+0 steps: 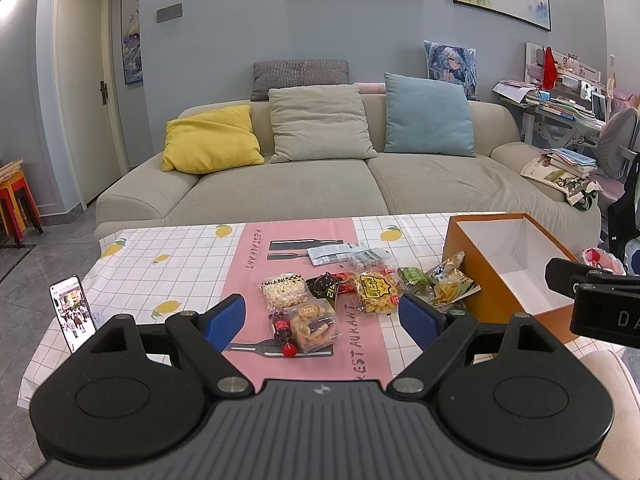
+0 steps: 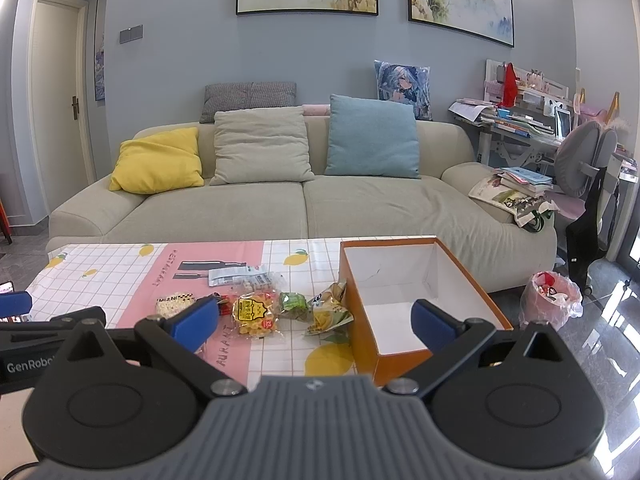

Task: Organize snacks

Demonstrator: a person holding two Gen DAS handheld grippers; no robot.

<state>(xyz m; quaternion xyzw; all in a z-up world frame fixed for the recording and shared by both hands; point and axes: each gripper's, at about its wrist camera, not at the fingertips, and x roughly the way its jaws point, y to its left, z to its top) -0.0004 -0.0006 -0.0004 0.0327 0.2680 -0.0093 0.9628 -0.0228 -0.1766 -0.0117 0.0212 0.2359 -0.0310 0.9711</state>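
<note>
Snacks [image 1: 360, 292] lie in a loose cluster on a table [image 1: 168, 276] covered with a white checked cloth that has lemon prints and a pink centre strip, and beyond it stands a beige sofa [image 1: 320, 184] with yellow, grey and blue cushions. I hold a gripper in each hand, both raised above the near edge of the table. My left gripper [image 1: 320, 316] has its blue-padded jaws spread wide and holds nothing; the snack pile sits in the gap ahead of it. My right gripper [image 2: 316, 318] is likewise wide open and empty, facing an orange box [image 2: 362, 332] with a white interior that stands just to the right of the pile. The box looks bare inside, so I judge that the sorting has not begun: every packet I can see remains on the cloth. Among them are a yellow packet [image 1: 376, 290], a clear bag of pale puffed pieces [image 1: 282, 292], a clear tub of pastry [image 1: 312, 322], a small dark bottle with a red cap [image 1: 282, 330], a green packet [image 1: 414, 276], a crinkled bag of chips [image 1: 450, 282] touching the box's side, and a pale flat pouch [image 1: 340, 252] farther back. A phone [image 1: 72, 312] stands propped at the table's left edge. The near floor of the box is hidden by its front wall and my right finger, so something small could lie there unseen. Packet labels are too small to read, and several packets overlap, so I cannot count them exactly.
</note>
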